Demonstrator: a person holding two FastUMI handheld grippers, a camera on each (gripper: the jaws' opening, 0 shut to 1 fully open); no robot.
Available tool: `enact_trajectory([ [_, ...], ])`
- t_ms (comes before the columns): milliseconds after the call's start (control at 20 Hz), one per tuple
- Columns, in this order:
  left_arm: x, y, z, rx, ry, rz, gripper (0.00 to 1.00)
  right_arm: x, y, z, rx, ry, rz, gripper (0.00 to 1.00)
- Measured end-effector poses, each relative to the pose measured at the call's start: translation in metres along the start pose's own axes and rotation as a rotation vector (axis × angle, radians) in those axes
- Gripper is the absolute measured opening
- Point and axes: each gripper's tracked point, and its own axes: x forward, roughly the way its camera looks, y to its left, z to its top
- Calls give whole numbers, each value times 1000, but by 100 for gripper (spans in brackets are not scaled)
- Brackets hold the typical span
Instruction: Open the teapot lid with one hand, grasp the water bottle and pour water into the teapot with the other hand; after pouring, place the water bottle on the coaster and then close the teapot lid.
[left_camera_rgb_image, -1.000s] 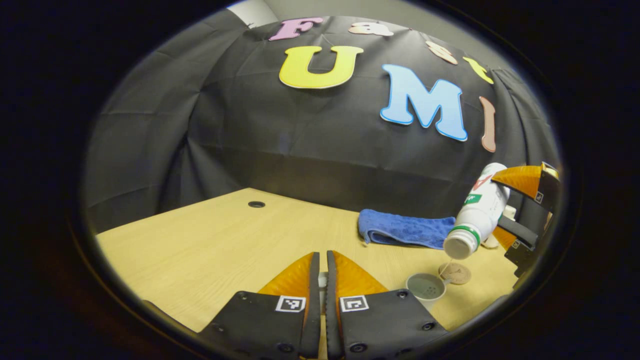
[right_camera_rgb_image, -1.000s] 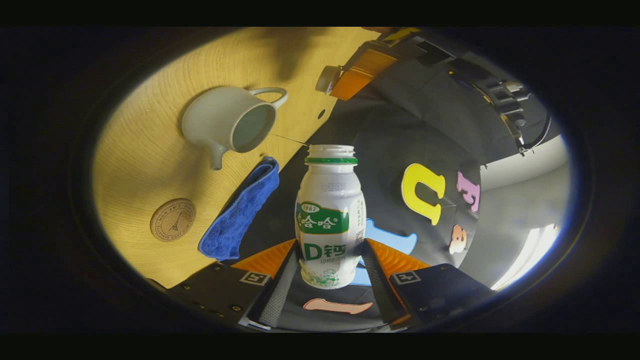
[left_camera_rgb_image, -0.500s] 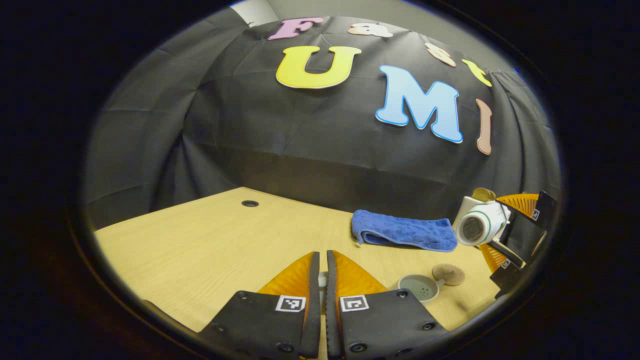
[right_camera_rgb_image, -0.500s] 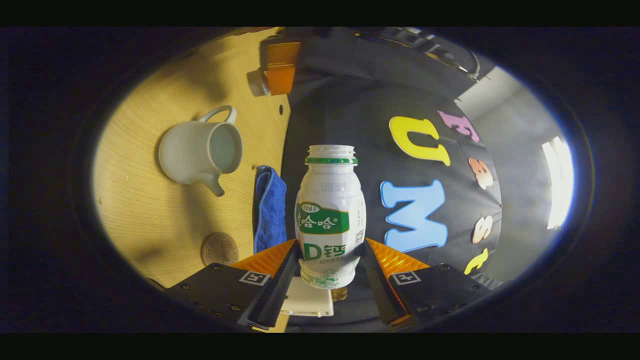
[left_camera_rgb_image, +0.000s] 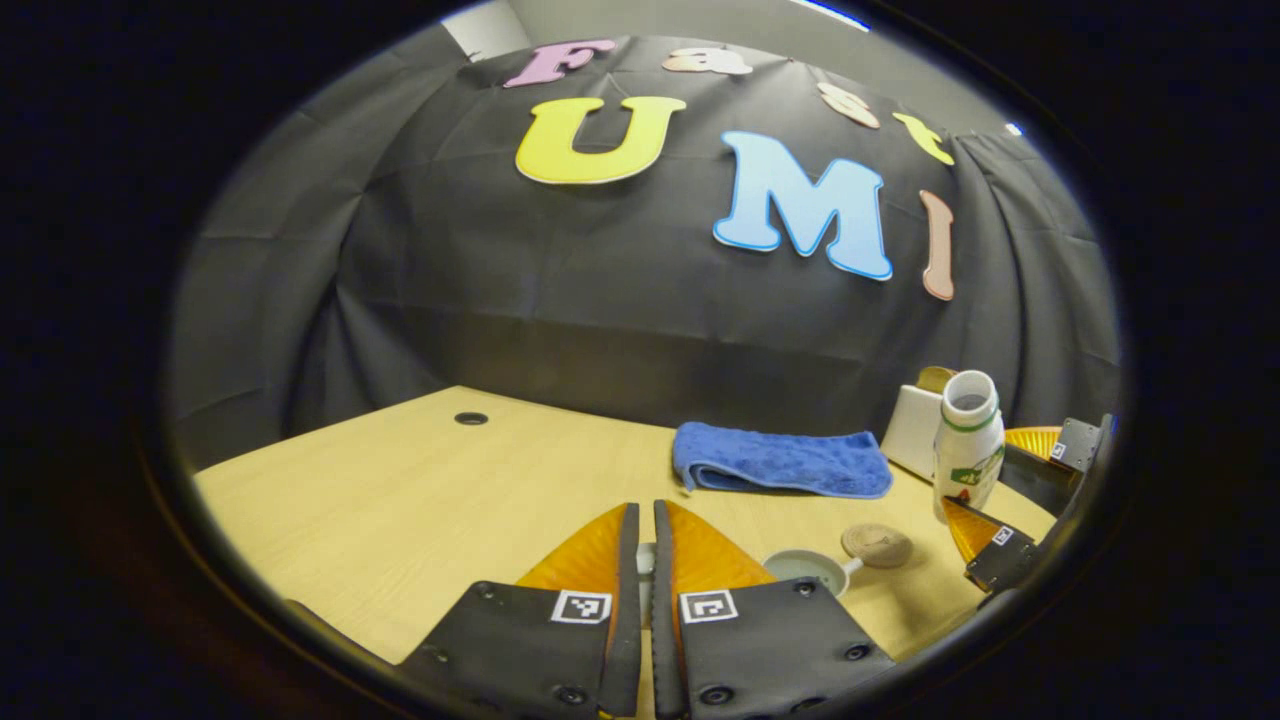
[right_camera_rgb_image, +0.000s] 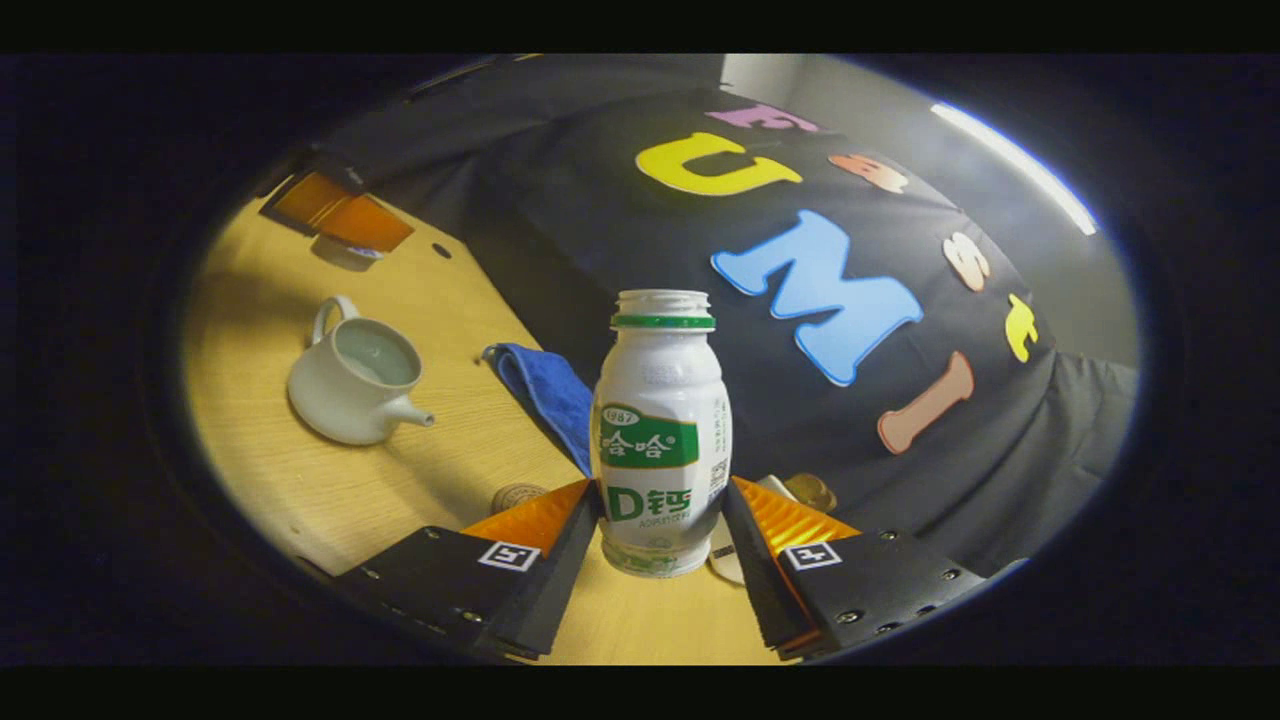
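Gripping the water bottle (right_camera_rgb_image: 662, 440) low on its body, the right gripper (right_camera_rgb_image: 662, 530) has both fingers pressed against the lower label band, with the bottle upright and its open neck uppermost. In the left gripper view that bottle (left_camera_rgb_image: 967, 443) stands at the far right of the table (left_camera_rgb_image: 400, 500), above and just to the right of the coaster (left_camera_rgb_image: 877, 545), with the teapot (left_camera_rgb_image: 803, 566) nearer and to the coaster's left.

The bottle looks like thin moulded plastic, light now that some water has presumably gone into the pot, and likely to dent under a hard squeeze. The present hold, low and wide on the waist, seems sensible (higher up the shoulder narrows and would slip). With no cap on, any tilt risks a dribble, so it wants to go down level onto the coaster (right_camera_rgb_image: 515, 497), which shows just left of the gripper's fingers.

The teapot (right_camera_rgb_image: 350, 375) sits open at the left, water visible inside; it looks like glazed ceramic, heavy and chip-prone. The left gripper (left_camera_rgb_image: 644, 545) has its fingers nearly together on something small and pale, probably the lid, though I cannot tell for sure. A blue cloth (left_camera_rgb_image: 780, 462) lies folded at the far side.
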Motion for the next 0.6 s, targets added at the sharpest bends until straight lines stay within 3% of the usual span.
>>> enact_trajectory([
  [50, 0, -3, 2, 0, -9, -12, 11, -1, 1, -4, 59, 12, 2, 73],
  [250, -4, -21, 11, 18, -42, -57, 15, -2, 2, -6, 240, 24, -6, 74],
  [600, -1, -49, 3, 123, -41, -90, 12, -2, -1, -12, 389, 38, -4, 74],
])
